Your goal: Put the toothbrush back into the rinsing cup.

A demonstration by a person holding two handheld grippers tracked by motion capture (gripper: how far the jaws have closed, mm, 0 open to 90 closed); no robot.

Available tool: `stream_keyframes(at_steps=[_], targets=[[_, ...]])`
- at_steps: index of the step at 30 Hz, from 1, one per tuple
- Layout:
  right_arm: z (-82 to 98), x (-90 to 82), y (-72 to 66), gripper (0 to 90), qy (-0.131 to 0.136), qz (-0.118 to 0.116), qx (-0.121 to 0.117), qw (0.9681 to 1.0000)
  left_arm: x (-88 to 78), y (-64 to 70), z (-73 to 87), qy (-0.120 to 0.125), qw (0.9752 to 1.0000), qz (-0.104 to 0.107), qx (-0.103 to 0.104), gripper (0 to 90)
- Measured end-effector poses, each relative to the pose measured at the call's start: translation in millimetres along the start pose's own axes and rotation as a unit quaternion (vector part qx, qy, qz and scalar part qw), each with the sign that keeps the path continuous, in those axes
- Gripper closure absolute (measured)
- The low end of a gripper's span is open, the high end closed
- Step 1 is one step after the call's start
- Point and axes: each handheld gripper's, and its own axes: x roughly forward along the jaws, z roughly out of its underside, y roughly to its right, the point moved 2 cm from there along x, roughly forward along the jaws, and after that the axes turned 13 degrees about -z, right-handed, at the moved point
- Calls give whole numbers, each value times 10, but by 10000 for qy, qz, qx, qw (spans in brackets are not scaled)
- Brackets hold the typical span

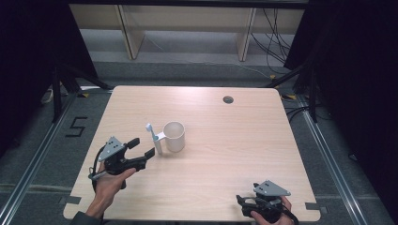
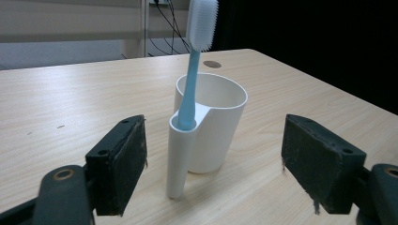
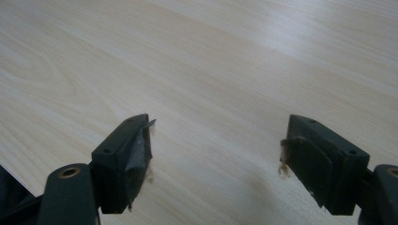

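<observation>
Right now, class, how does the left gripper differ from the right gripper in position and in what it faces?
The left gripper sits mid-table, its jaws facing the cup and toothbrush; the right gripper sits at the near edge, facing bare table. Both are open, holding nothing.

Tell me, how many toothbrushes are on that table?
1. The toothbrush stands upright in the side holder of the white cup, left of the table's middle, just ahead of the open left tool. None seem hidden.
</observation>
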Motion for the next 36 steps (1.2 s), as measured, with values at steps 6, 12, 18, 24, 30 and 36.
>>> stream_keyframes(at_steps=[6, 12, 18, 24, 30, 36], targets=[[1, -3, 8, 242, -14, 3, -72, 10000, -58, 36, 23, -61, 10000, 27, -1, 219], [3, 13, -1, 242, -8, -119, 6, 9999, -107, 61, 60, -170, 9998, 100, -73, 212], [4, 13, -3, 242, -11, -114, 10, 9999, -170, 111, 100, -214, 9995, 230, -18, 207], [3, 5, -3, 242, -51, -65, -23, 10000, -220, 141, 141, -233, 9991, 350, -46, 183], [3, 5, -3, 242, -51, -58, -23, 10000, -257, 150, 197, -301, 9986, 427, -67, 147], [3, 6, -5, 242, -50, -61, -23, 10000, -308, 199, 218, -342, 9972, 630, -230, 147]])
